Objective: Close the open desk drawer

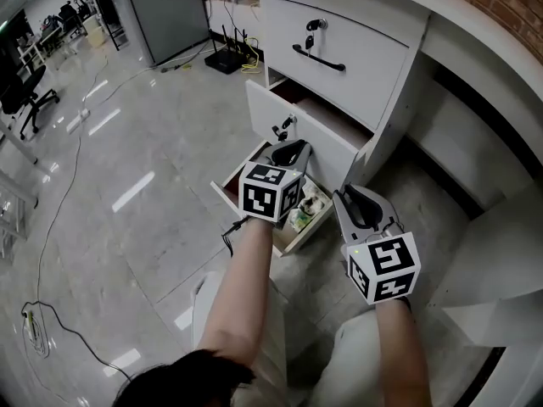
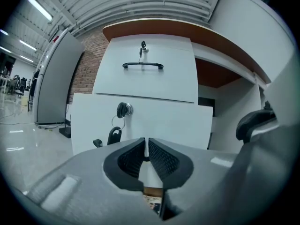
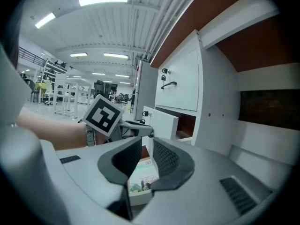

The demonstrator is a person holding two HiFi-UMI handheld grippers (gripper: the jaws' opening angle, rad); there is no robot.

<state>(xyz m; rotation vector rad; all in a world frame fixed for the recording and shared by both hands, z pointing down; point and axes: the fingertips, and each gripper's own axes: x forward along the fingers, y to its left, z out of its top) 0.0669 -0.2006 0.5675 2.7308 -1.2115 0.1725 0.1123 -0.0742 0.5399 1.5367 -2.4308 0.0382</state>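
Observation:
The white desk pedestal has three drawers. Its top drawer [image 1: 339, 53] is closed, and the middle drawer [image 1: 299, 136] stands partly pulled out with a key in its lock [image 2: 123, 109]. The bottom drawer [image 1: 289, 241] is pulled far out and holds packages [image 1: 307, 207]. My left gripper [image 1: 290, 150] hovers over the bottom drawer, just short of the middle drawer's front [image 2: 140, 123], and its jaws are shut on nothing [image 2: 146, 144]. My right gripper [image 1: 360, 198] hangs to the right of the bottom drawer, open and empty [image 3: 146, 148]. A green-and-white box [image 3: 143, 179] in the drawer shows under the jaws.
A black router [image 1: 226, 60] and cables lie on the glossy floor at the back. A grey metal cabinet [image 1: 165, 7] stands beyond, and an office chair [image 1: 25, 91] at far left. The curved desk top [image 1: 475, 32] overhangs a knee space on the right. The person's legs are below.

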